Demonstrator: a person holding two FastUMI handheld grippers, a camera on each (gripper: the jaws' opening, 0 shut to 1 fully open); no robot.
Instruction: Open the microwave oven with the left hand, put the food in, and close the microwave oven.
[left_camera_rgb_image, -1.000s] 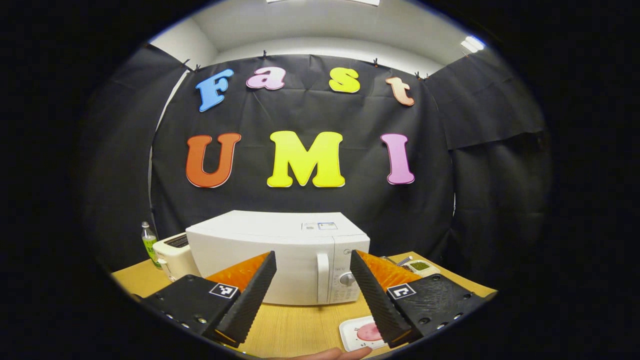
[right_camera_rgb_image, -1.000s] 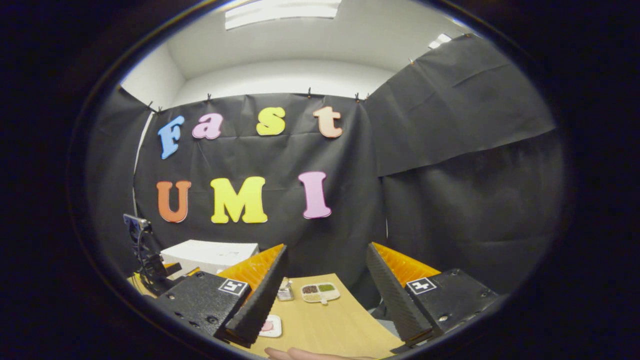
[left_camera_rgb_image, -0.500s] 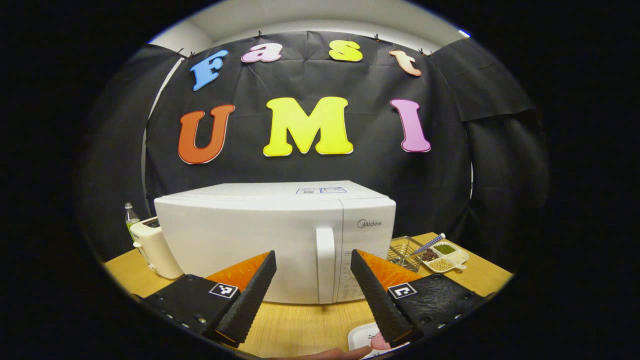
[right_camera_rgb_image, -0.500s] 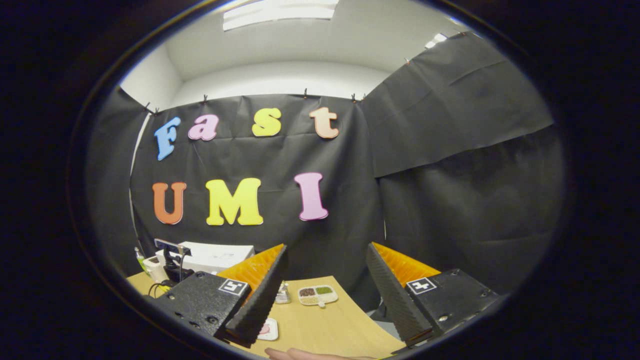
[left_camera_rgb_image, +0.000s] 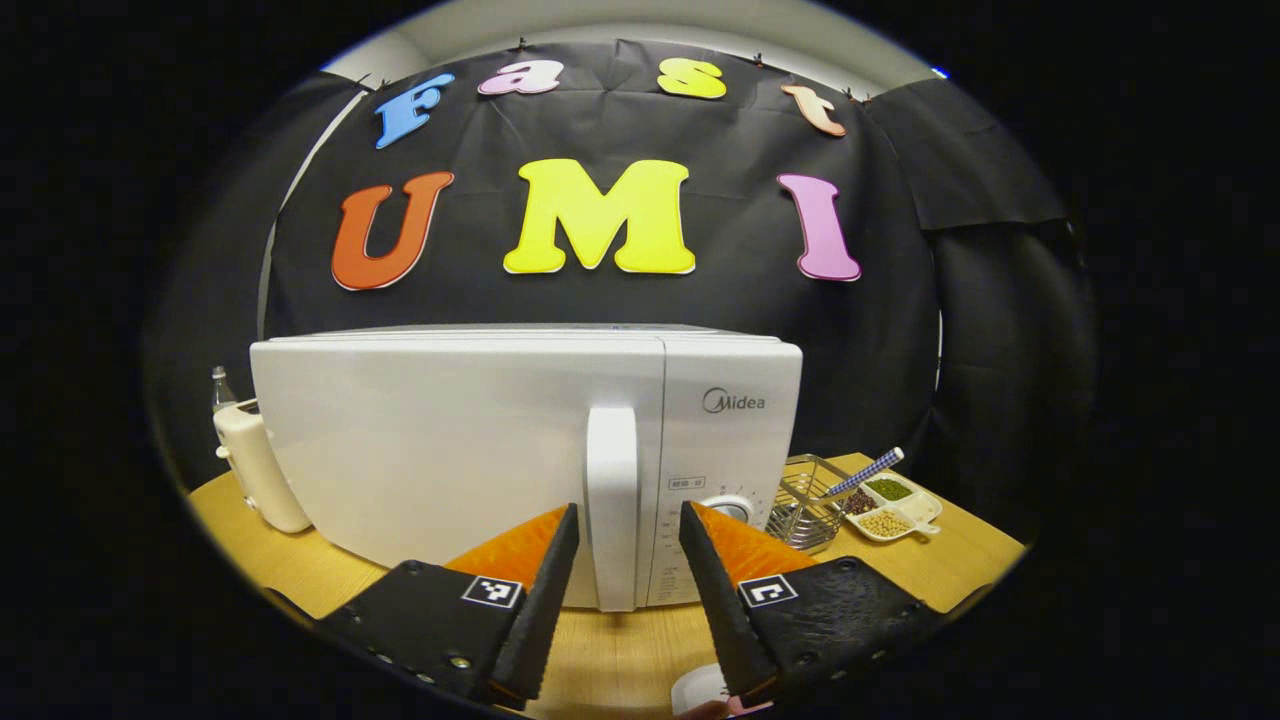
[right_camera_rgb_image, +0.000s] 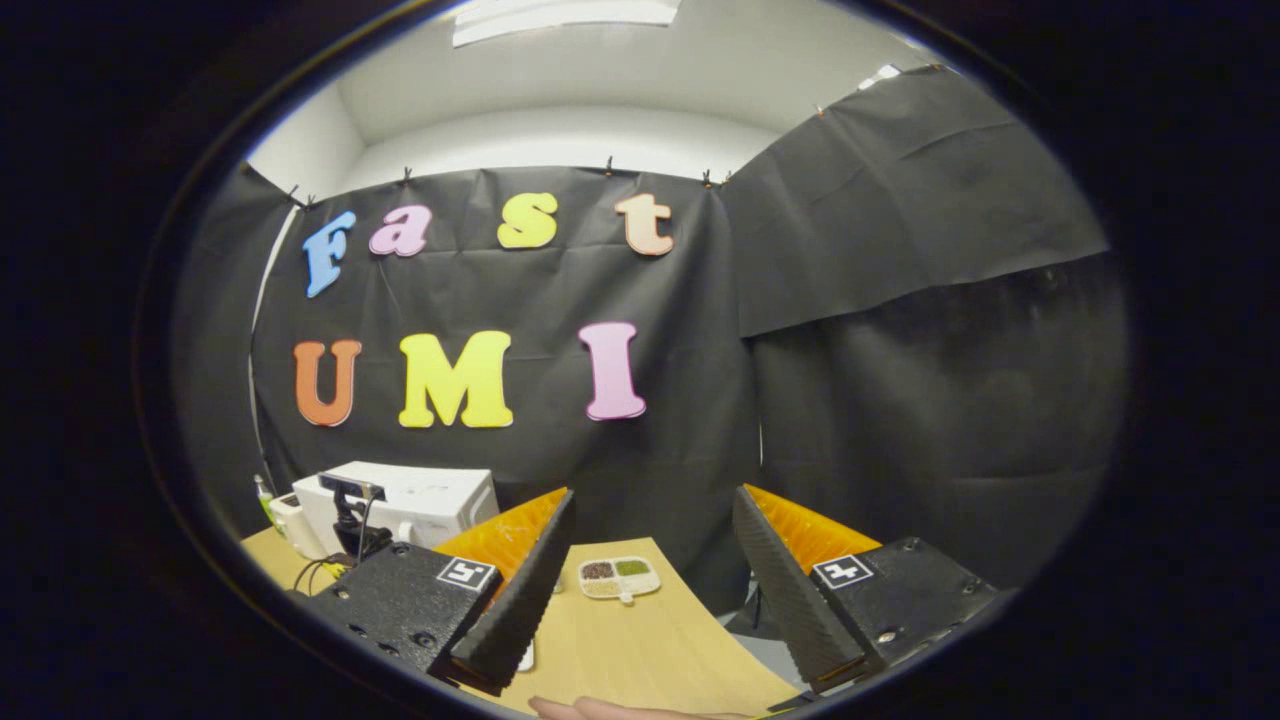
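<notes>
Where left gripper (left_camera_rgb_image: 620, 600) blocks view, handle (left_camera_rgb_image: 612, 480) base hidden.

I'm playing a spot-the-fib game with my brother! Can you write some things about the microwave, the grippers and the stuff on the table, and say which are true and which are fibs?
1. The microwave door is shut. True.
2. The left gripper is squeezing the door handle. False: its fingers are apart on either side of the handle, not pressing it.
3. A wire basket sits to the right of the microwave in the left gripper view. True.
4. The right gripper is holding food. False: it is open with nothing between its fingers.
5. The dish of beans sits on top of the microwave. False: it rests on the table.
</notes>
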